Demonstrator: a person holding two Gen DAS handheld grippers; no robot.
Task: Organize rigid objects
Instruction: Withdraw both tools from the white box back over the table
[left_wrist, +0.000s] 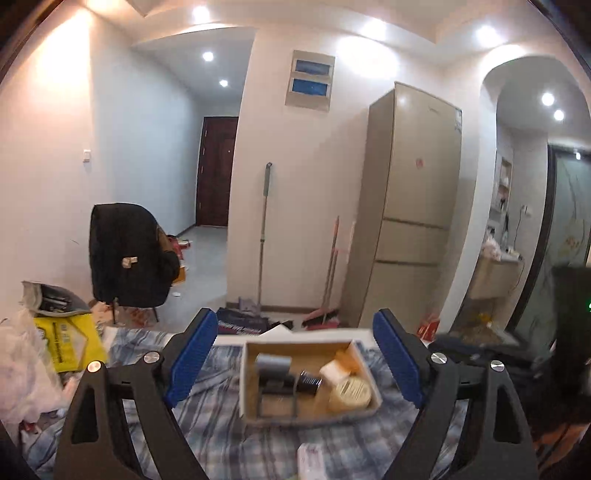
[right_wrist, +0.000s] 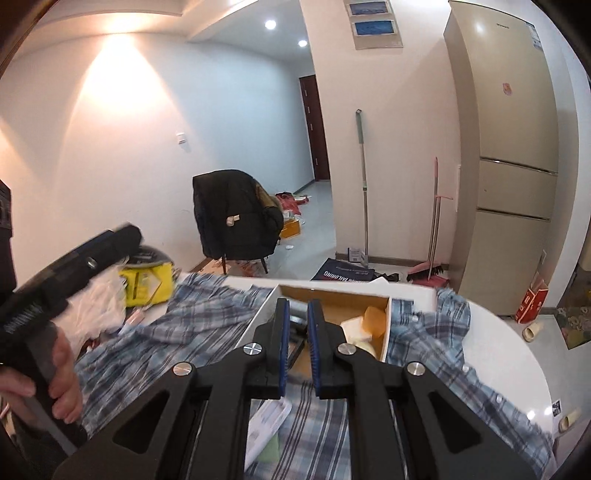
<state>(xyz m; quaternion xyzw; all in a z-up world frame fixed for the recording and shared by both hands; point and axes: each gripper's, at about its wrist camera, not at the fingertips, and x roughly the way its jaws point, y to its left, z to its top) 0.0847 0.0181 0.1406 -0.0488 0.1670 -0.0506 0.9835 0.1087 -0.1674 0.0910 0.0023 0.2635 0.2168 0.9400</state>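
Writing is scarce and mostly blurred: only "TAILORING" reads on a dark bag (right_wrist: 345, 273) lying on the floor by the mop (right_wrist: 362, 184), while the label on the round cream tin (left_wrist: 350, 395) and the print on the yellow packet (left_wrist: 66, 341) stay illegible. A red sticker marks the beige refrigerator (left_wrist: 413, 206), its text too small to tell.

The open cardboard box (left_wrist: 251, 369) sits on a blue plaid cloth (left_wrist: 207, 417) spread over a white table (right_wrist: 509, 354). Inside lie a grey block (left_wrist: 271, 363), a black cylinder (left_wrist: 308, 382), a white block (left_wrist: 334, 371), an orange piece (left_wrist: 347, 356) and the tin, packed close together.

The left gripper (left_wrist: 295, 360) hovers level before the box, its blue-padded fingers spread wide and framing it, holding nothing. In the right wrist view, a bare hand (right_wrist: 62, 376) grips its handle at the left edge. The right gripper (right_wrist: 297, 325) points down toward the box's near rim, its fingers drawn nearly together with a narrow gap between the pads and nothing caught between them.
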